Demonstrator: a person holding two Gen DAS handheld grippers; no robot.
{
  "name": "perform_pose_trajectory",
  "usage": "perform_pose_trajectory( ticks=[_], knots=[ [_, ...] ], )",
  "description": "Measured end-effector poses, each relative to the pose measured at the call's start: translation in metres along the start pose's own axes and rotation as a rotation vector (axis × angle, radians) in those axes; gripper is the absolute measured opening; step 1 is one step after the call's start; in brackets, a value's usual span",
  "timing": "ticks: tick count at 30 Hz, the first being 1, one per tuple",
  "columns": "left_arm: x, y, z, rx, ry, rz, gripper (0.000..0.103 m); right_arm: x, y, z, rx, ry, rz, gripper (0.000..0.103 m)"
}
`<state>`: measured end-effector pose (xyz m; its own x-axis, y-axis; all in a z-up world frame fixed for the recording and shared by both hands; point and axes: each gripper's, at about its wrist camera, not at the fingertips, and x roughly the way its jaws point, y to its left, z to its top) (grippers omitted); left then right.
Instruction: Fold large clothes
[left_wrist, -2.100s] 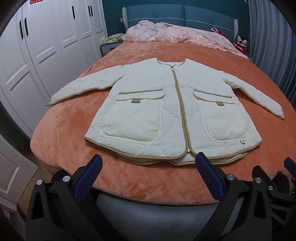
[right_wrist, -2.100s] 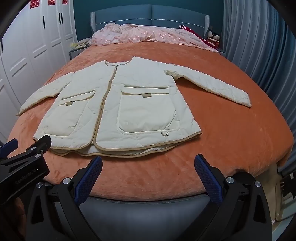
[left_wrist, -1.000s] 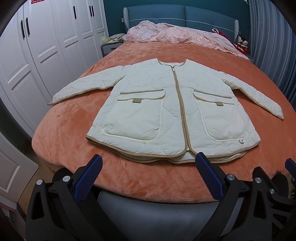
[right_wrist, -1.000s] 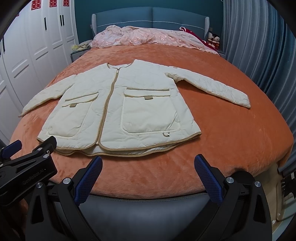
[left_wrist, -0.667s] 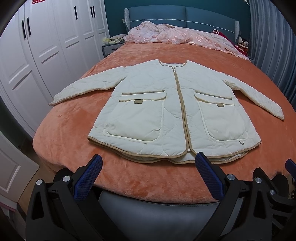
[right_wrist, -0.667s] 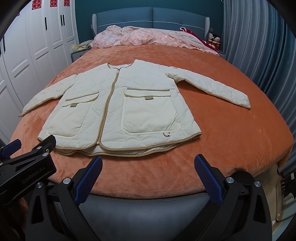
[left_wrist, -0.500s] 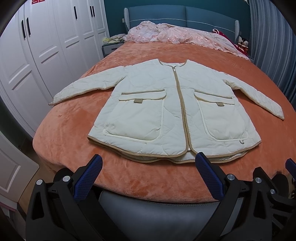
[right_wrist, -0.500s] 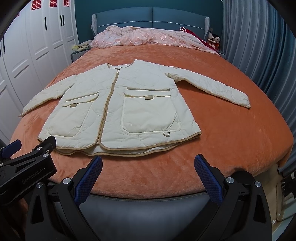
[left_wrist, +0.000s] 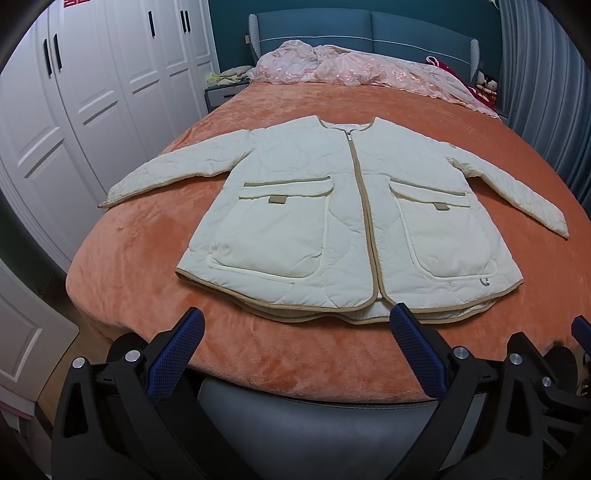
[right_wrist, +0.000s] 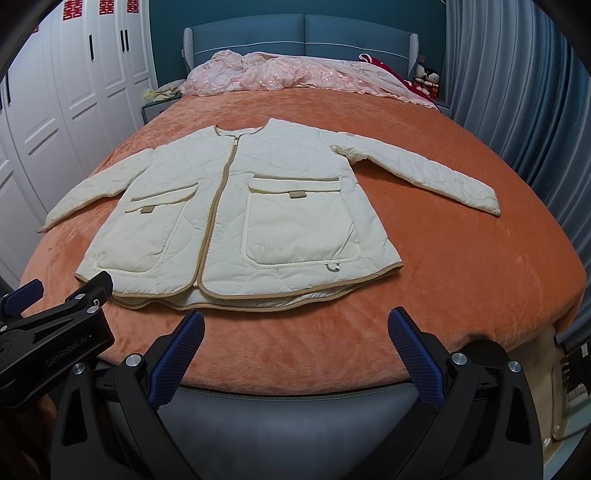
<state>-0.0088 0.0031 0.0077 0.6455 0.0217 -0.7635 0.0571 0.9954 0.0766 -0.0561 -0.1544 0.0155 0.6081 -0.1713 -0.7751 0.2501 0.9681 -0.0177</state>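
Left wrist view showed the jacket (left_wrist: 351, 218) spread flat, zipped and face up, on the bed (left_wrist: 147, 258), both sleeves out; no fold was yet made. Left gripper (left_wrist: 295, 350) and right gripper (right_wrist: 295, 347) hung at the foot edge, jaws wide, holding nothing. Against the earlier frames, almost nothing differed.

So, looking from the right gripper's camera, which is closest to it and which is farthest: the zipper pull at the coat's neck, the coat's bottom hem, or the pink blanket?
From the right gripper:
1. Bottom hem of the cream coat, just ahead of the fingertips, near the bed's foot.
2. Zipper pull, mid-bed, at the neckline, slightly left.
3. Pink blanket, bunched at the far end by the blue headboard.
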Motion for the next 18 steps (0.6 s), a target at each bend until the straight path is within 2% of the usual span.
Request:
perform_pose_trajectory(
  ticks=[18],
  knots=[
    [0.0038,0.0042,-0.0008,-0.009,0.003,0.009,0.098,-0.0027,0.0054,-0.0010,-0.011,0.001,0.002,0.098]
  ],
)
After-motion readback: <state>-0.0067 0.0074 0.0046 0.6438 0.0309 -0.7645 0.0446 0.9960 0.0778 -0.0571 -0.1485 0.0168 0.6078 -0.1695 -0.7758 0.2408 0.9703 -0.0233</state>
